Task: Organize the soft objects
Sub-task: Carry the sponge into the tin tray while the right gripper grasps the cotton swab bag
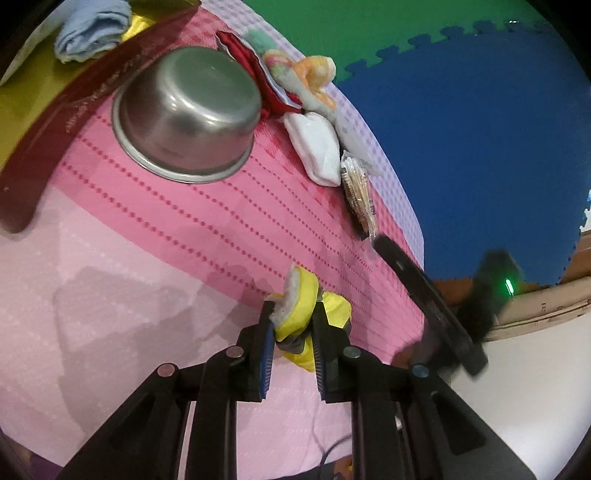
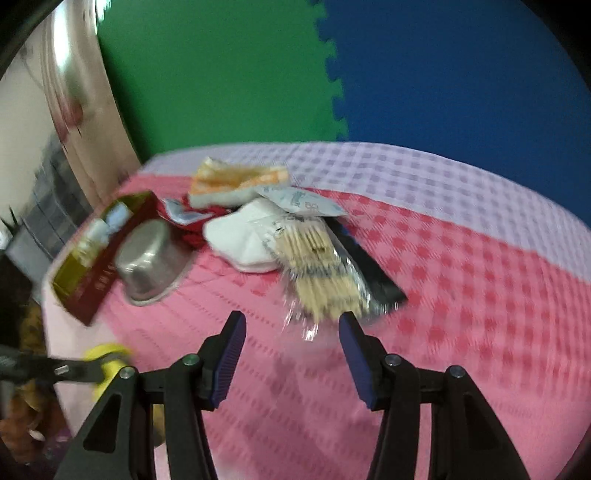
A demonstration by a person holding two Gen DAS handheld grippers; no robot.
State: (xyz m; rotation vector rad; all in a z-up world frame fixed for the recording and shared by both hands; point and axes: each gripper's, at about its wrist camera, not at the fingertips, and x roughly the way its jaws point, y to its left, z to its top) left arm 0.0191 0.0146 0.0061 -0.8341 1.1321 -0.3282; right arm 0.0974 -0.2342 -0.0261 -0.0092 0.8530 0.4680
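My left gripper (image 1: 292, 314) is shut on a yellow soft toy (image 1: 301, 308) with white fleece, held just above the pink cloth; it shows blurred in the right wrist view (image 2: 107, 356). My right gripper (image 2: 291, 326) is open and empty, just short of a clear bag of cotton swabs (image 2: 317, 266). Behind the bag lie a white soft pad (image 2: 240, 236) and an orange-and-white plush (image 2: 236, 181). In the left wrist view the white pad (image 1: 317, 147), the pastel plush (image 1: 306, 77) and a blue rolled cloth (image 1: 92, 29) lie along the far side.
An upturned steel bowl (image 1: 184, 114) stands on the pink checked cloth (image 1: 184, 229) beside a red-and-gold box (image 1: 29, 110). A red pouch (image 1: 255, 70) lies behind the bowl. A black packet (image 2: 369, 269) lies under the swab bag. Green and blue foam mats (image 2: 443, 74) cover the floor beyond the table edge.
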